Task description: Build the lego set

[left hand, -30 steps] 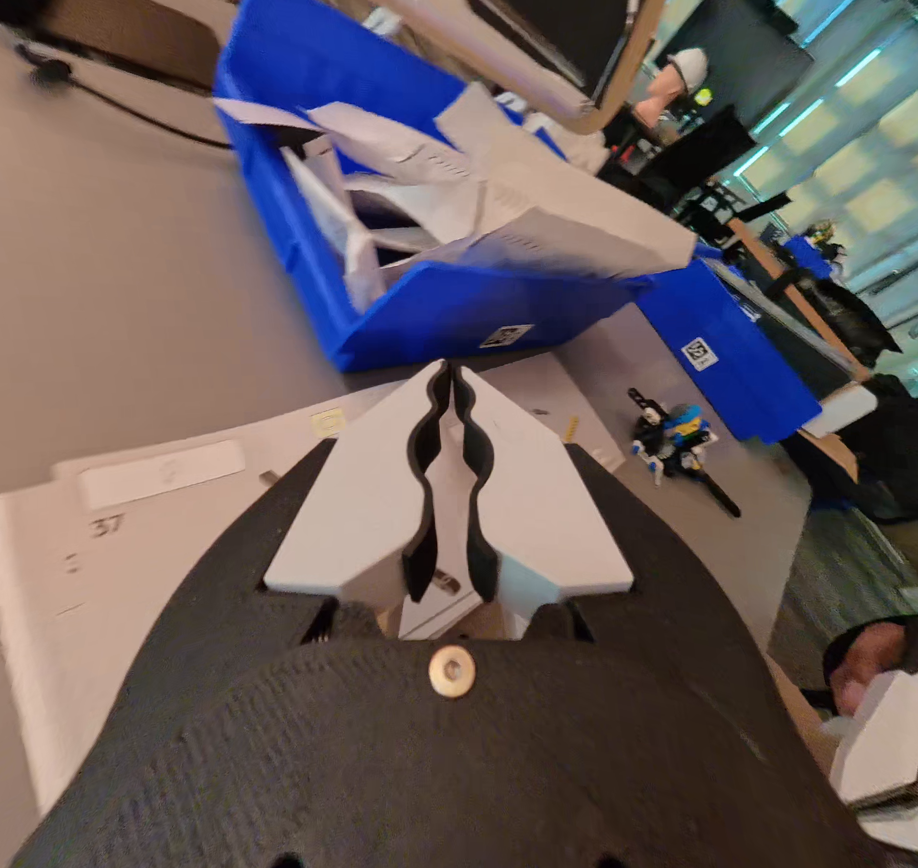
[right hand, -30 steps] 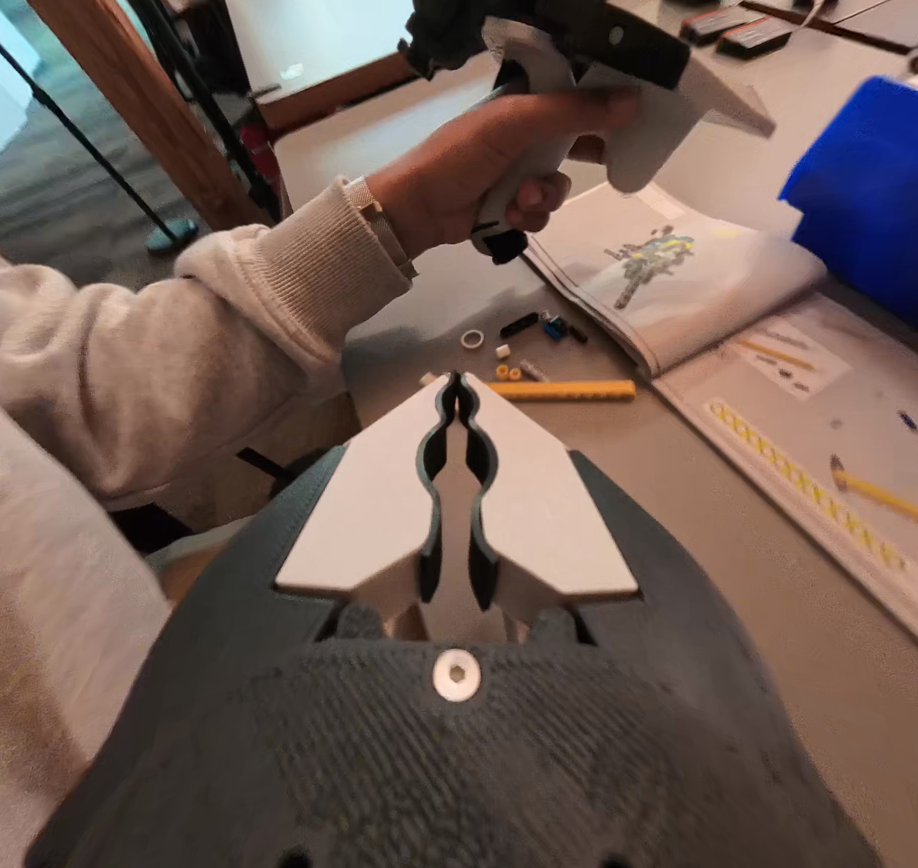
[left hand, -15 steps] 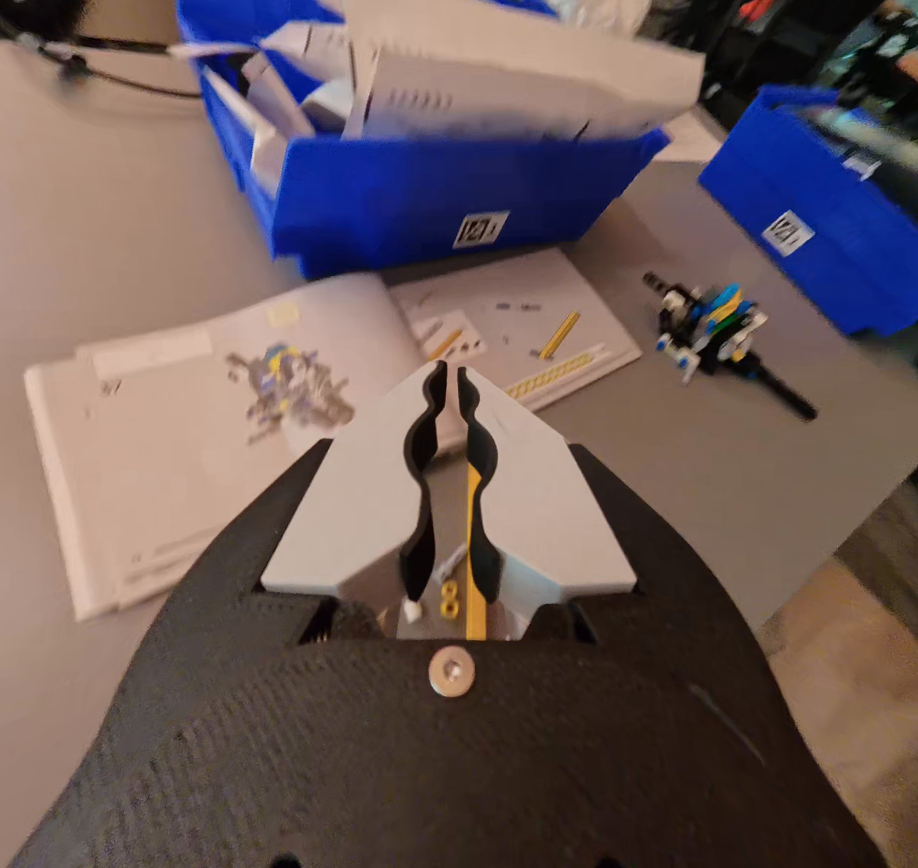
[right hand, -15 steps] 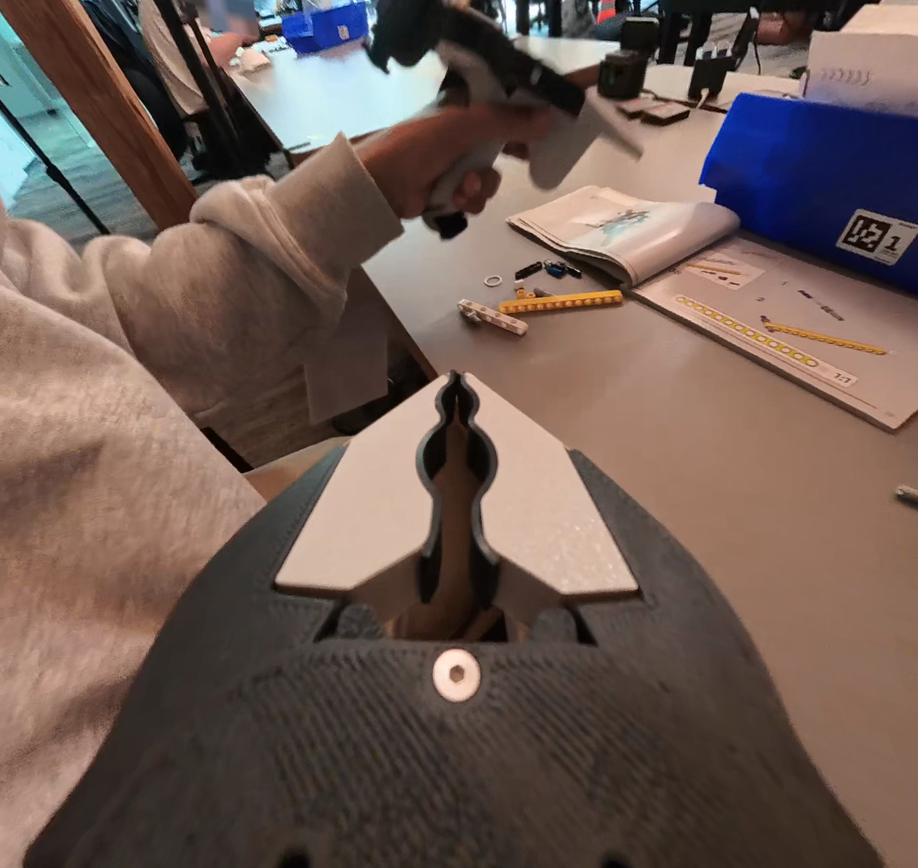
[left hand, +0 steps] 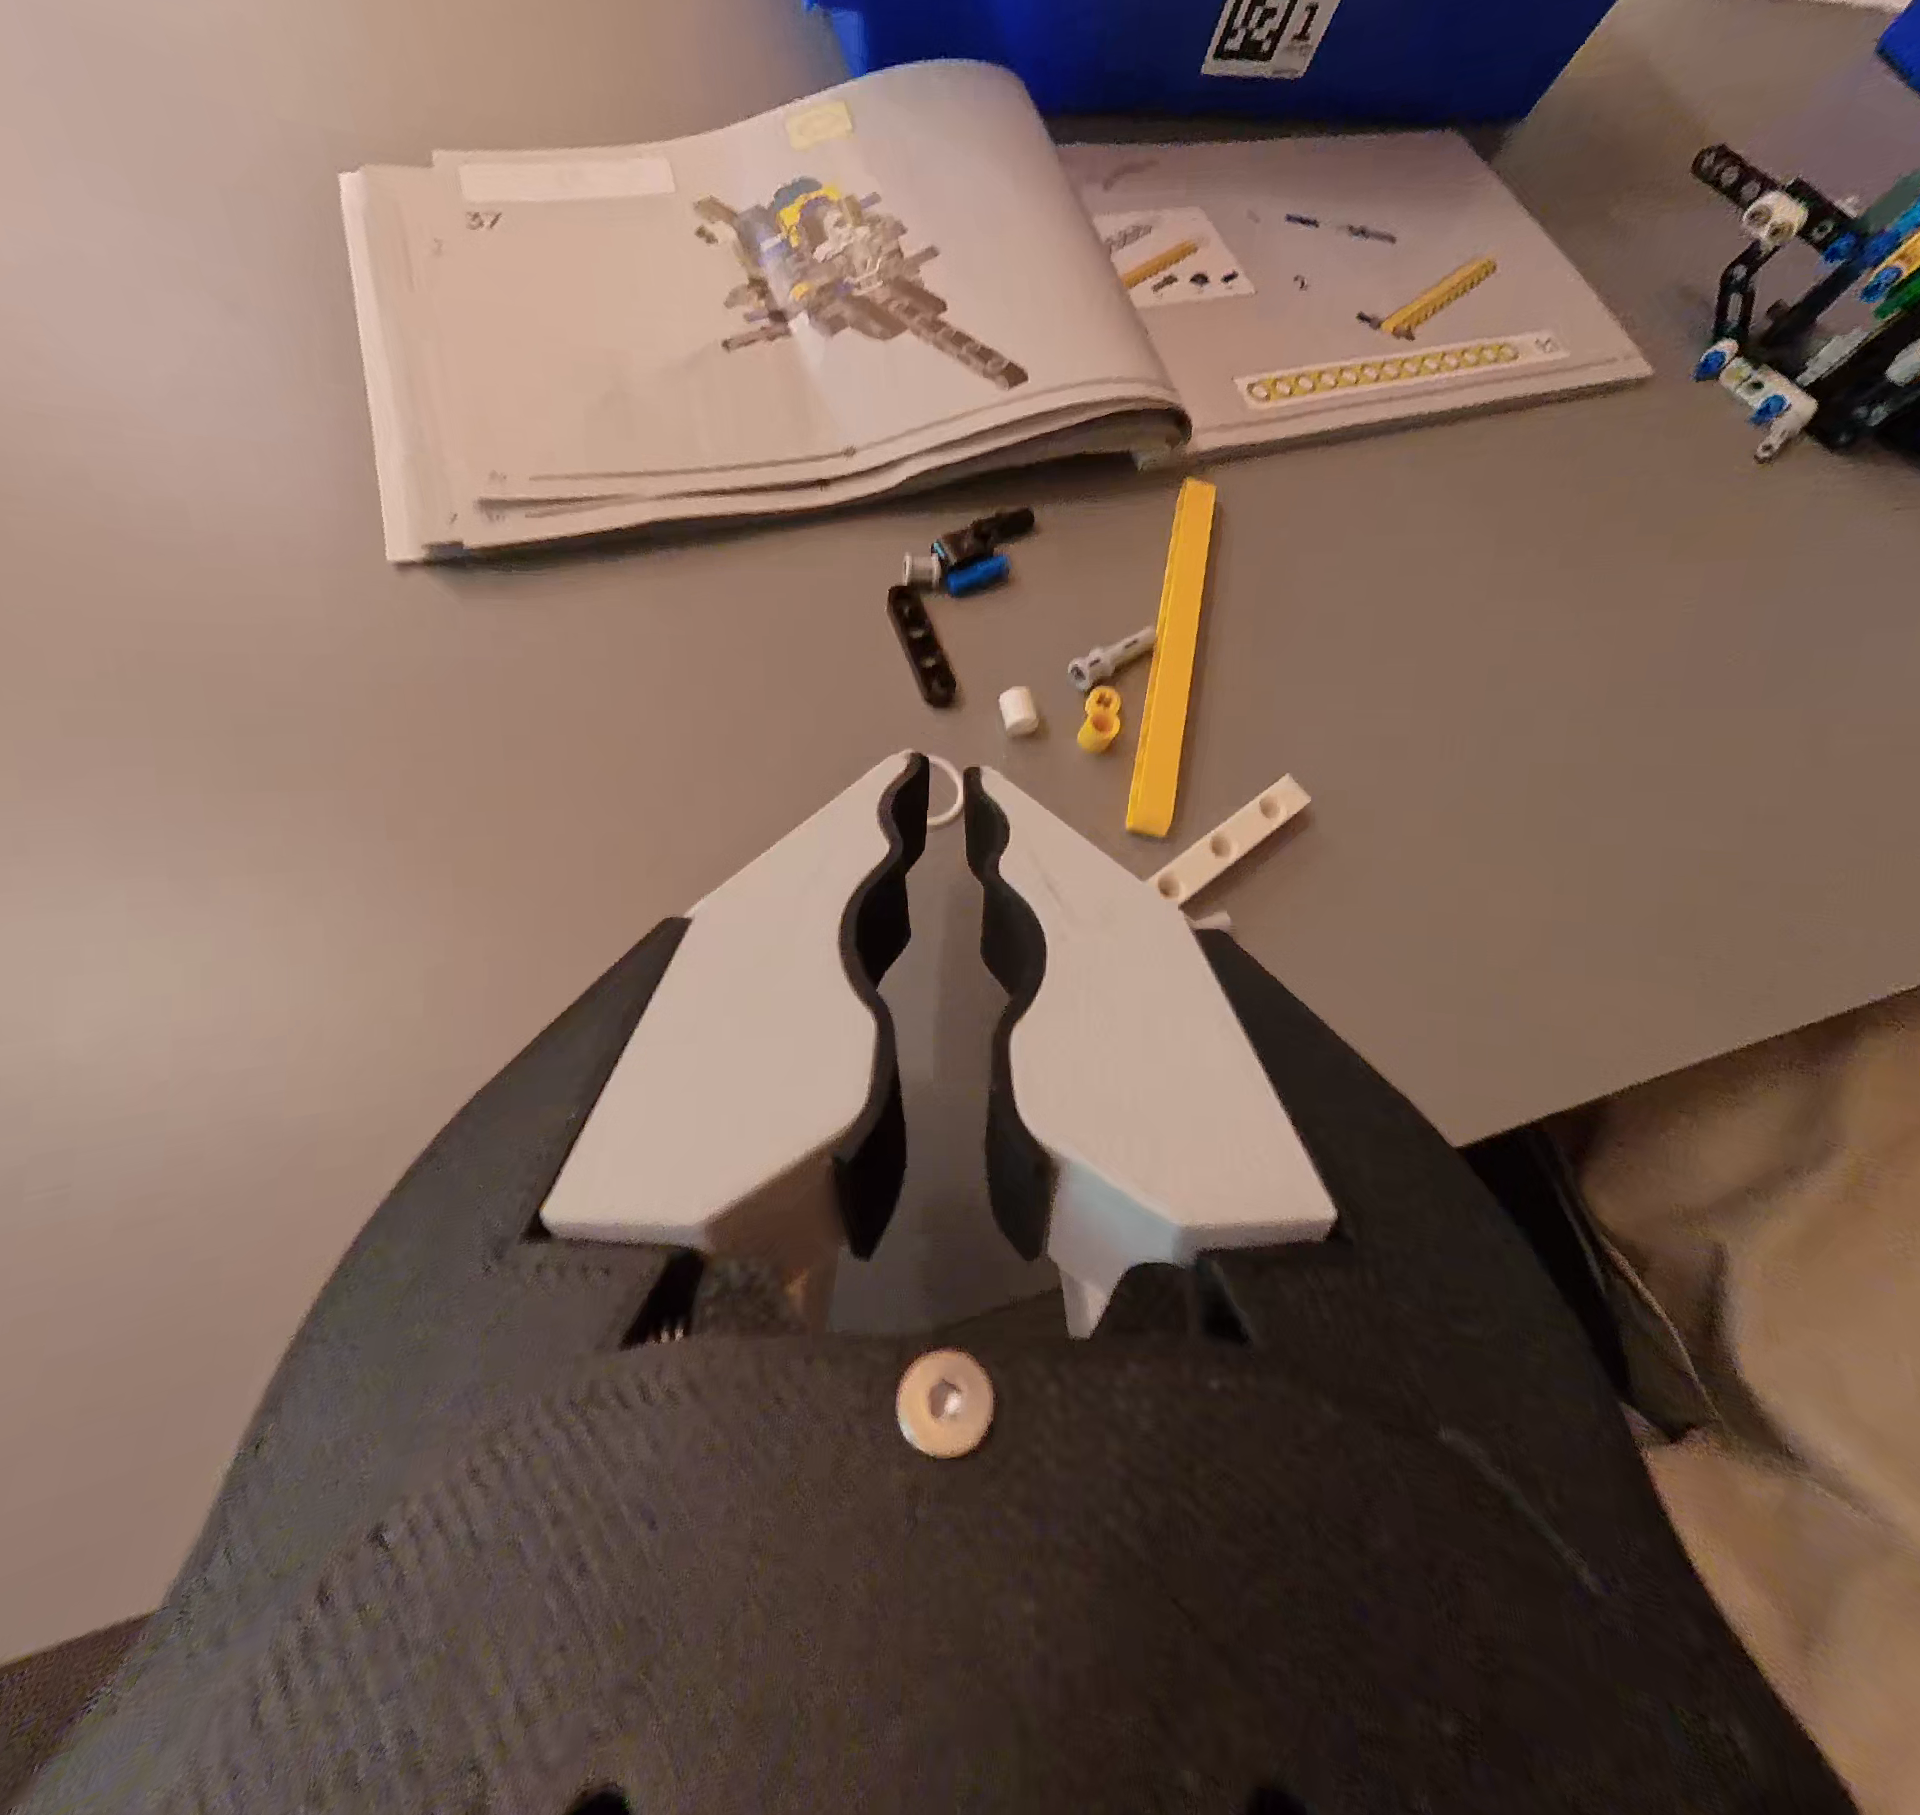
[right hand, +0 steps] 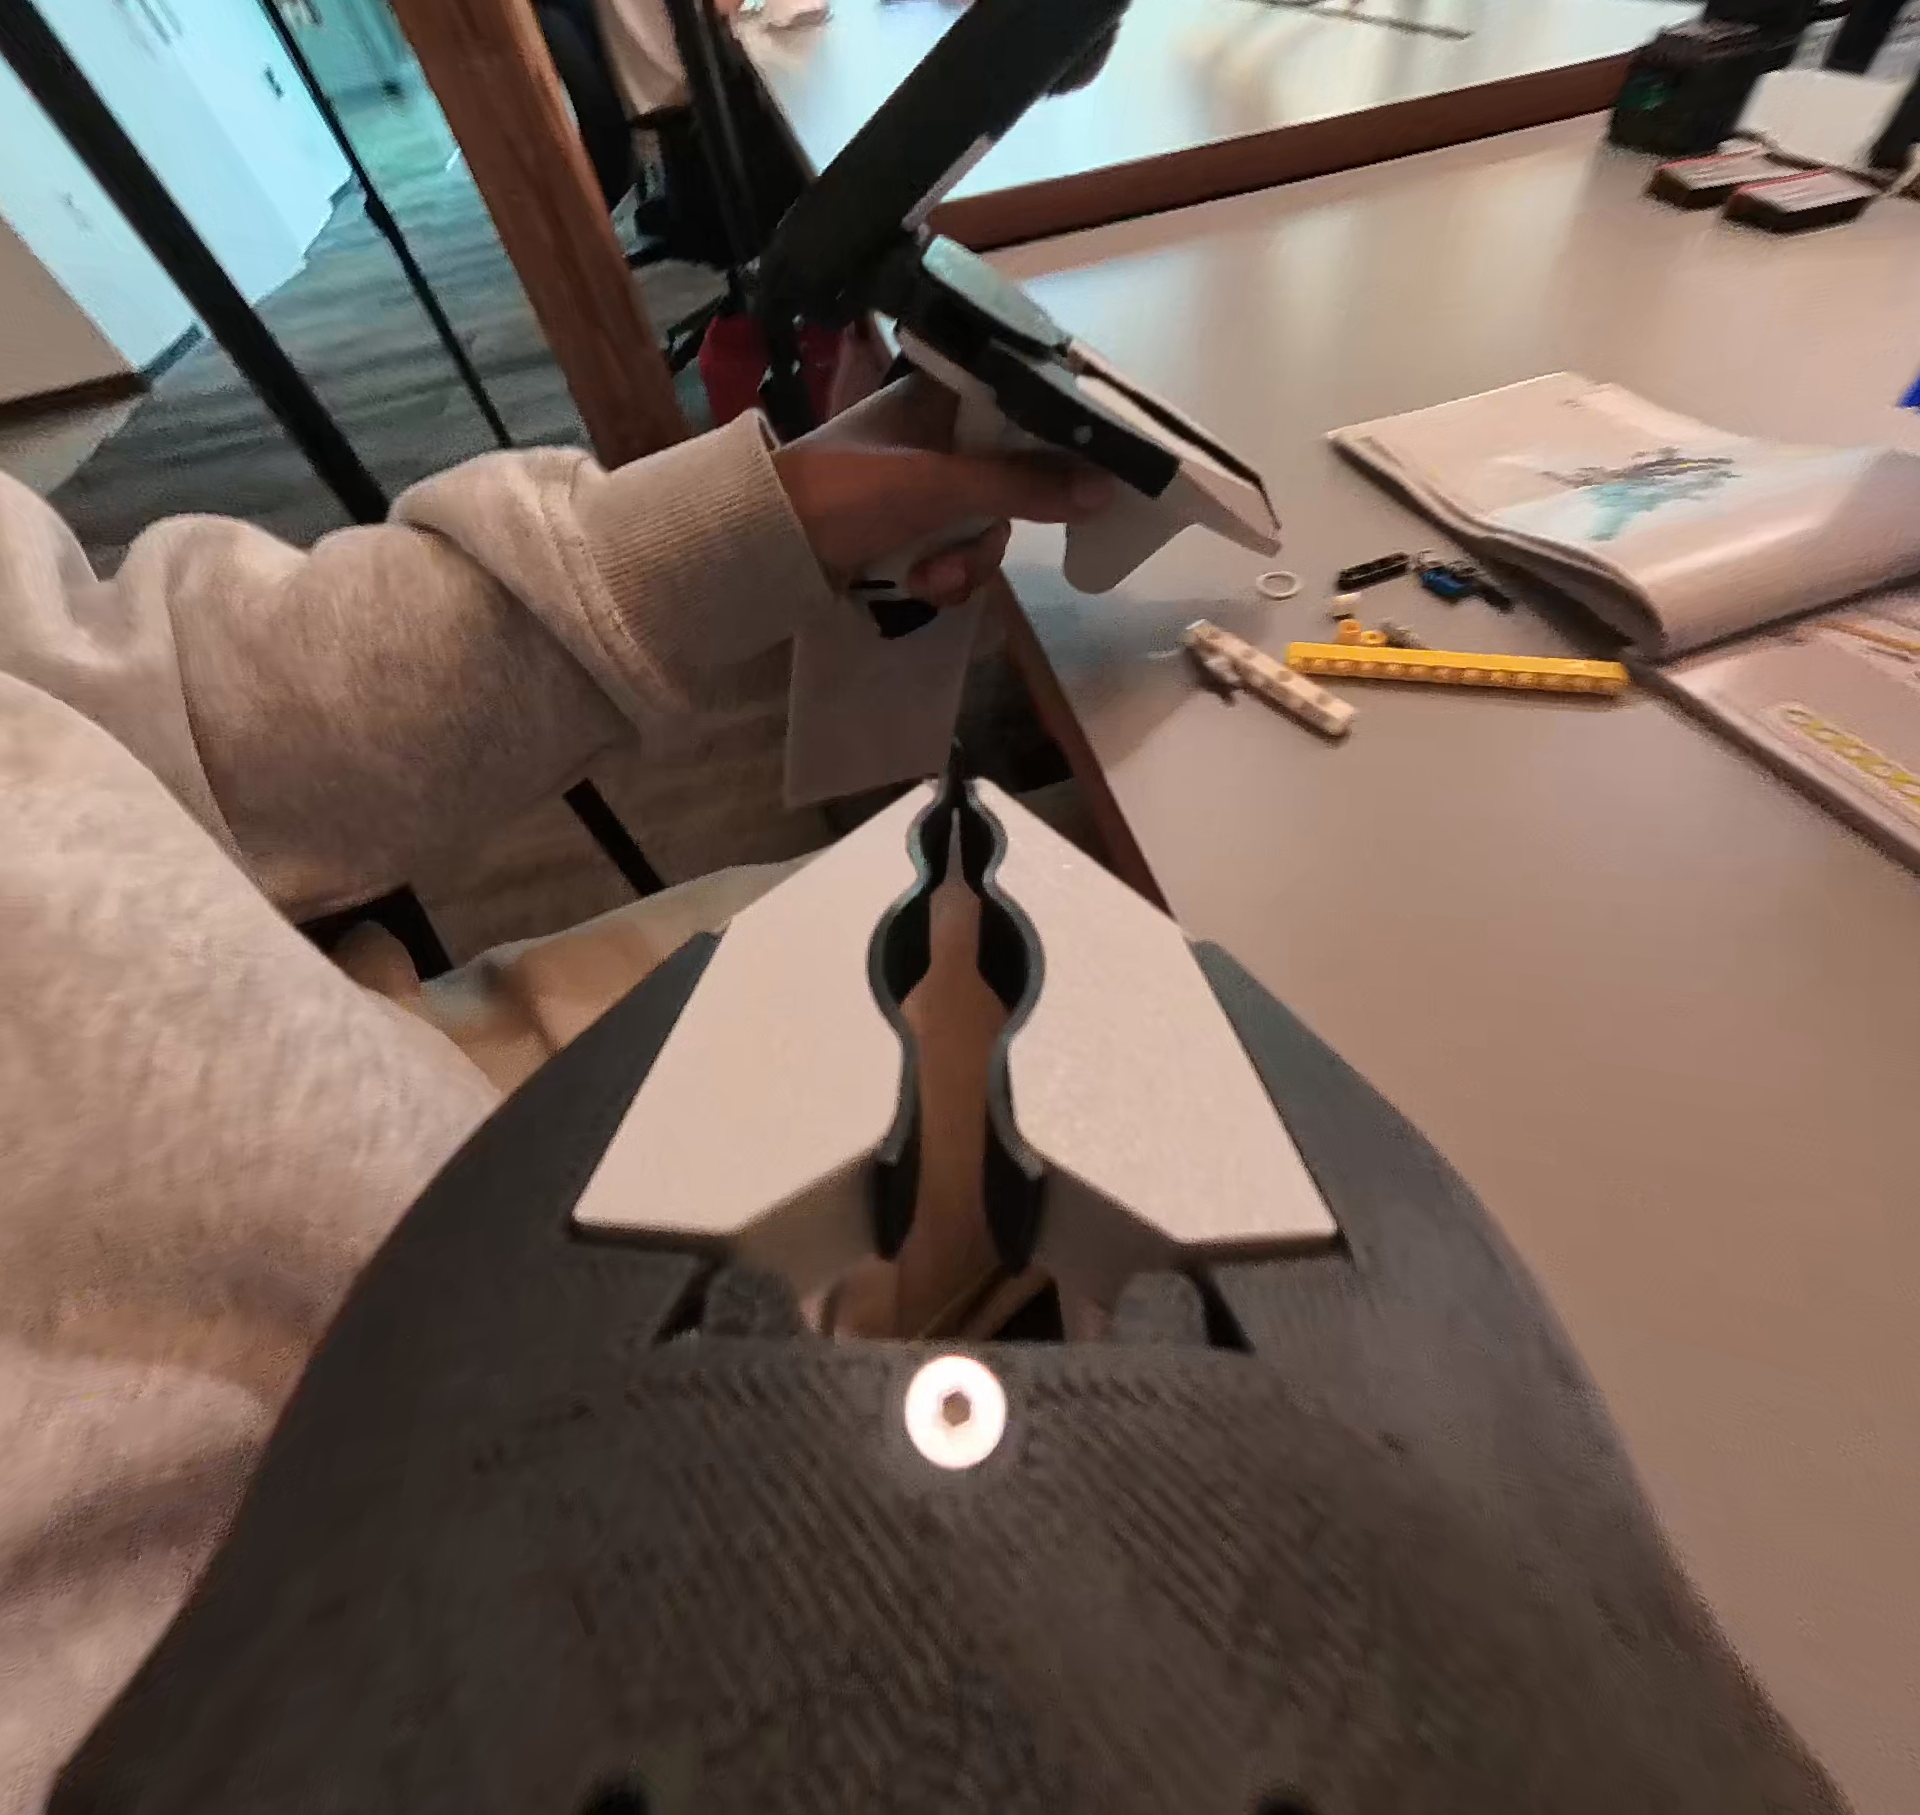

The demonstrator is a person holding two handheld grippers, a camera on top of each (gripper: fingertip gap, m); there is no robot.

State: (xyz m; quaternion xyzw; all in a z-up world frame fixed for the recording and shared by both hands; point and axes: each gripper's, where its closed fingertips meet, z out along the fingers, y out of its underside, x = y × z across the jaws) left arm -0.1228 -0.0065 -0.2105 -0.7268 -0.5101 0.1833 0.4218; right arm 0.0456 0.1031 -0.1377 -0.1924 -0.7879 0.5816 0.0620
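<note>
Left wrist view: left tool (left hand: 943,778) has swung down from the bin, now hovering slightly open over white ring (left hand: 943,791), near yellow beam (left hand: 1172,659) on tabletop (left hand: 416,778). Pickup likely next. Right tool (right hand: 958,797) closed, empty, idle.

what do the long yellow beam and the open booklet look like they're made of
Long yellow beam: looks like hard moulded plastic with a smooth, slightly glossy face, straight crisp edges and uniform colour.
Open booklet: paper with a matte to faintly satin look; thin stacked sheets show at the edges, and the left page curves up at the fold.
</note>
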